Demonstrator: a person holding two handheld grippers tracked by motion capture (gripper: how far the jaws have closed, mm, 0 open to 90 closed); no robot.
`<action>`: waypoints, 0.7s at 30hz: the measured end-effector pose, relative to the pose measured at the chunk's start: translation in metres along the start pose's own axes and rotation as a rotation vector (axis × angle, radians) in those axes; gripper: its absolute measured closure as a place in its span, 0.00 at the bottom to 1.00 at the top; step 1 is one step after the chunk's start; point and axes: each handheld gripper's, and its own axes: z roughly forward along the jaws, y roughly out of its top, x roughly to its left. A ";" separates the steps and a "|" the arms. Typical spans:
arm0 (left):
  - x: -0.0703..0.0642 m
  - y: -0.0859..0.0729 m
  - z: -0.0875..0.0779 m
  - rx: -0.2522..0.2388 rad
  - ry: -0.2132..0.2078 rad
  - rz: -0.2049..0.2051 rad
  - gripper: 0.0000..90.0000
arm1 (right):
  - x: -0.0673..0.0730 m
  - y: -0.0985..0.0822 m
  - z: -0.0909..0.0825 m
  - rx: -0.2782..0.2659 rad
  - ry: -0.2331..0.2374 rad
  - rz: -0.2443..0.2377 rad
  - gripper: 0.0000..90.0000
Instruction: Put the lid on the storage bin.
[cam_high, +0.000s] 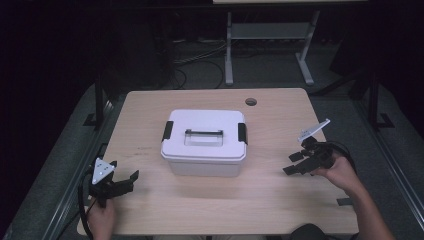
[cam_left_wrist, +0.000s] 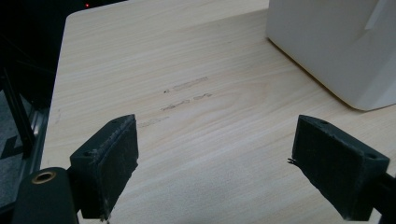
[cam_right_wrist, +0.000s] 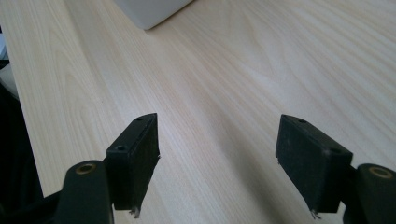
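Box (cam_high: 204, 142), white, lid latched, mid-table (cam_high: 150, 107). Left gripper (cam_high: 125, 181) and right gripper (cam_high: 295, 163) flank it, well apart, jaws spread wide, nothing between them.

white box (cam_left_wrist: 327, 46) cropped by left gripper view's edge, one corner (cam_right_wrist: 149, 11) in right gripper view

The tabletop (cam_high: 150, 110) is seen as pale wood grain with a smooth matt finish. At its middle, the box (cam_high: 204, 162) is shown in smooth white plastic, with black clips. Matt black, slightly rough pads (cam_left_wrist: 112, 158) are seen on the left tool (cam_left_wrist: 212, 163).
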 end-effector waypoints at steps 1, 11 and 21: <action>0.000 0.000 0.000 0.001 0.001 0.002 0.15 | 0.000 -0.002 0.000 -0.003 0.000 0.003 0.33; 0.000 0.000 0.000 0.001 0.001 0.003 0.15 | -0.002 -0.018 -0.003 -0.023 0.002 0.029 0.32; 0.000 0.000 0.000 0.001 0.002 0.002 0.15 | -0.001 -0.031 -0.004 -0.034 0.008 0.049 0.32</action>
